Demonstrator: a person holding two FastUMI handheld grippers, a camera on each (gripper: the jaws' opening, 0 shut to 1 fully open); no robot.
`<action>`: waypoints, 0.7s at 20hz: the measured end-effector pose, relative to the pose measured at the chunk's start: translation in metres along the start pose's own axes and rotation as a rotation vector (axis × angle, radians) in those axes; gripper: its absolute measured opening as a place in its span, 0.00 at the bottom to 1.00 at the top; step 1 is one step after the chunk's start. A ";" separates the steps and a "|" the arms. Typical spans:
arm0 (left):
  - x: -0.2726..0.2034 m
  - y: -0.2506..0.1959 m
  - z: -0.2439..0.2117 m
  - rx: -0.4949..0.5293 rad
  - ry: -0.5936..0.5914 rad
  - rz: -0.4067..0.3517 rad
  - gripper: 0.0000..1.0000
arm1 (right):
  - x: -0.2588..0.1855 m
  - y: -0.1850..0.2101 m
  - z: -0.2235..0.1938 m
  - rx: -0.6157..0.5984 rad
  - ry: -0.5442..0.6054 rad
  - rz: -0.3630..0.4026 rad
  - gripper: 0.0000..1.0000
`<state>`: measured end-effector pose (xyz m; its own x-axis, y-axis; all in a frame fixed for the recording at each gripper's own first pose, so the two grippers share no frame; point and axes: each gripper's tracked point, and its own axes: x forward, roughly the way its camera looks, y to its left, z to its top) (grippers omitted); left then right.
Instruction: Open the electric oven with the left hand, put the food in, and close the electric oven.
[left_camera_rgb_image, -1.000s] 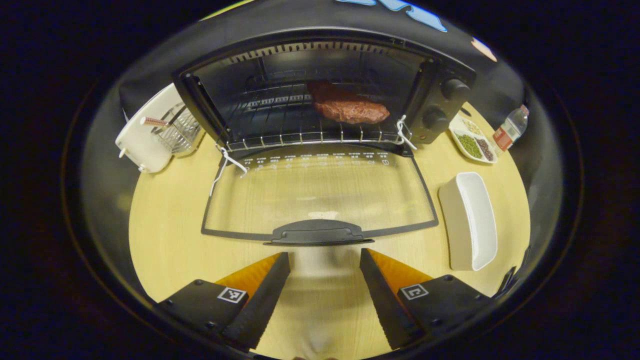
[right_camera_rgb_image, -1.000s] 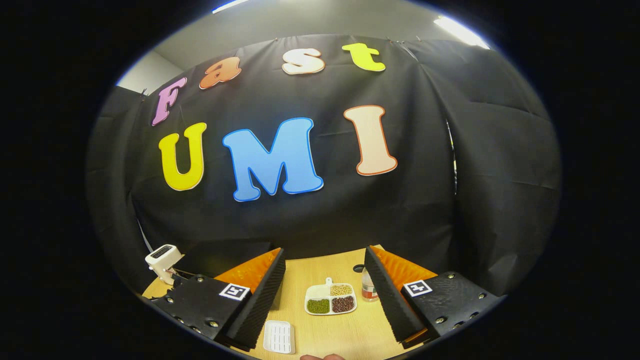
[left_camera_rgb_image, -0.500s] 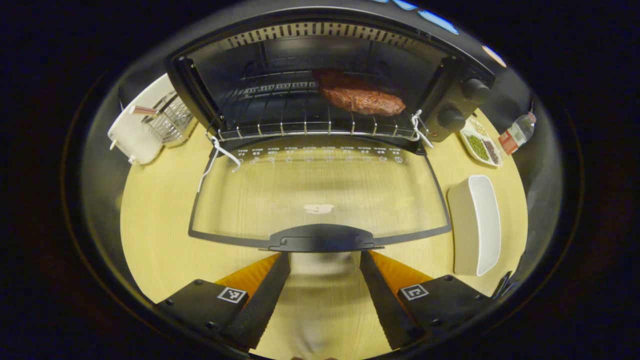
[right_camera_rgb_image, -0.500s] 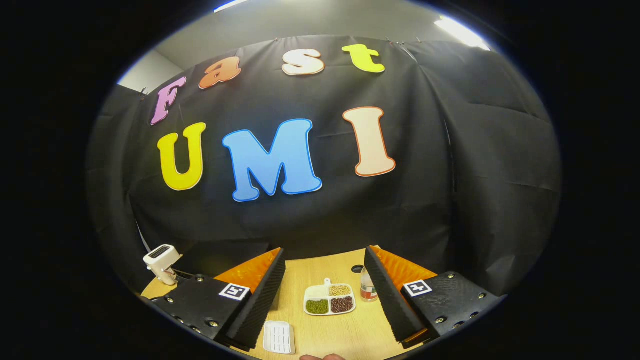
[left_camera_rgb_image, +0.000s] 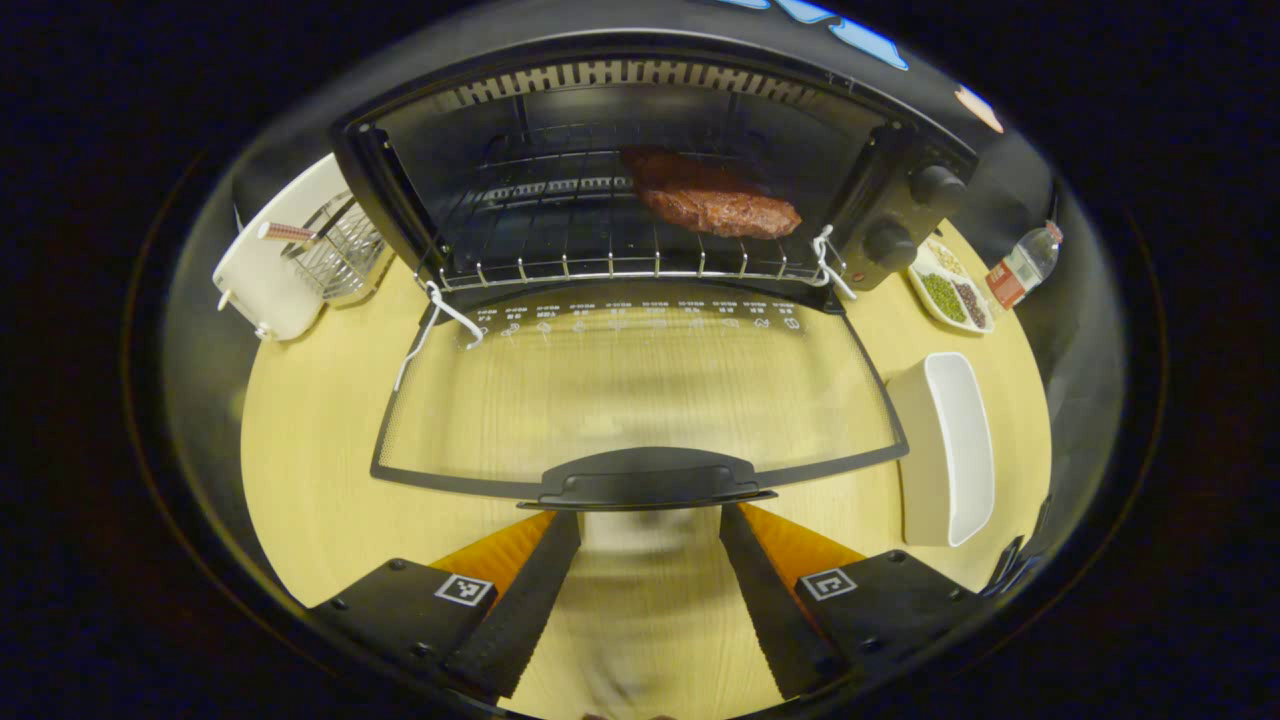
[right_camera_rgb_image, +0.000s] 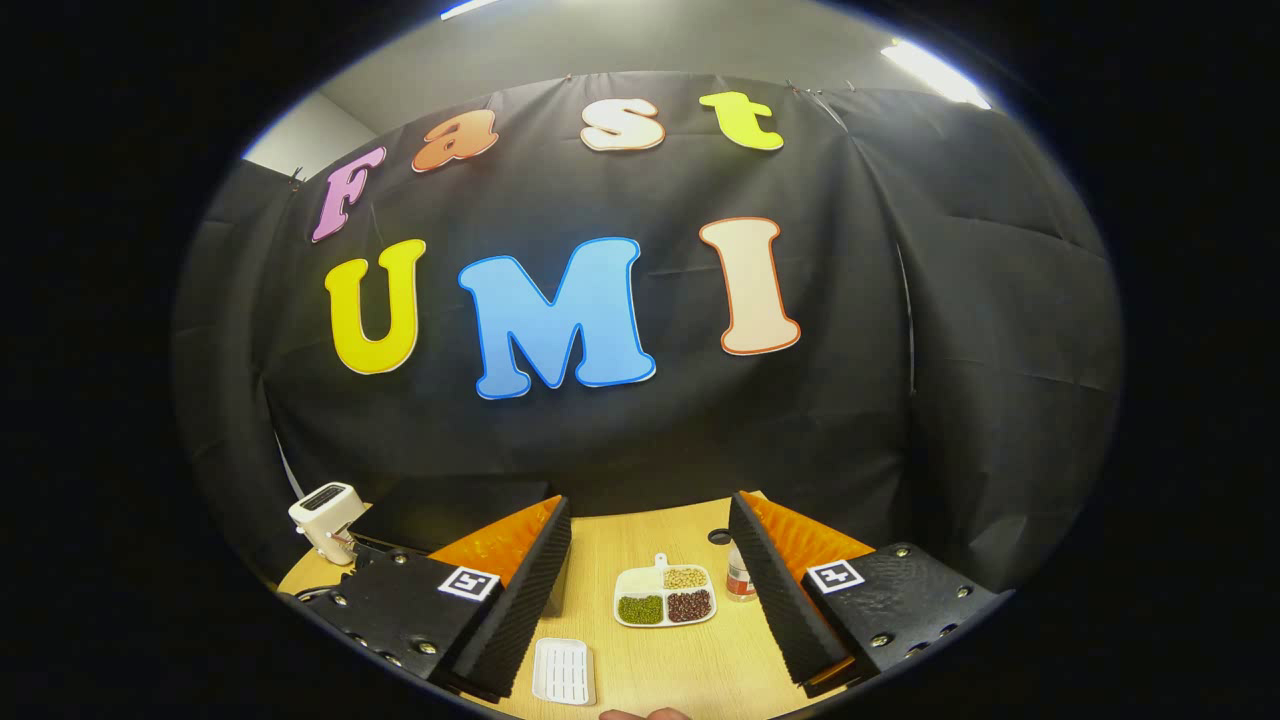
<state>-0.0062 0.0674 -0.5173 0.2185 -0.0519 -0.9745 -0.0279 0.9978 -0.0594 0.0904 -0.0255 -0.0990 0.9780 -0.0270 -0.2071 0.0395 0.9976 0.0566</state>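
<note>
With the meat (left_camera_rgb_image: 715, 205) on the rack and the oven's glass door (left_camera_rgb_image: 640, 385) dropped flat over the tabletop (left_camera_rgb_image: 310, 480), we would lift that stiff, hinged, breakable panel by its handle (left_camera_rgb_image: 648, 478), left tool (left_camera_rgb_image: 650, 600) spread before it

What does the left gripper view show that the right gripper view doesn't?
Left gripper view: the electric oven with its door folded down, meat on the rack, a white dish, and the open left tool near the door handle.
Right gripper view: the black cloth wall, a ceiling light, the open right tool.
Both: the bean tray, the bottle, the wooden table.
</note>
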 end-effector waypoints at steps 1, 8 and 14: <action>-0.003 0.000 0.001 0.007 -0.011 -0.005 1.00 | 0.000 0.002 -0.001 -0.004 0.001 0.003 0.96; -0.029 -0.001 0.009 -0.013 -0.085 -0.050 0.99 | 0.002 0.013 0.001 -0.020 -0.003 0.024 0.96; -0.047 -0.003 0.020 -0.050 -0.133 -0.068 0.96 | 0.002 0.013 0.001 -0.025 -0.001 0.019 0.96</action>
<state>0.0031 0.0676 -0.4671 0.3489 -0.1100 -0.9307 -0.0569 0.9888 -0.1382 0.0935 -0.0123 -0.0981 0.9788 -0.0081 -0.2049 0.0157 0.9992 0.0357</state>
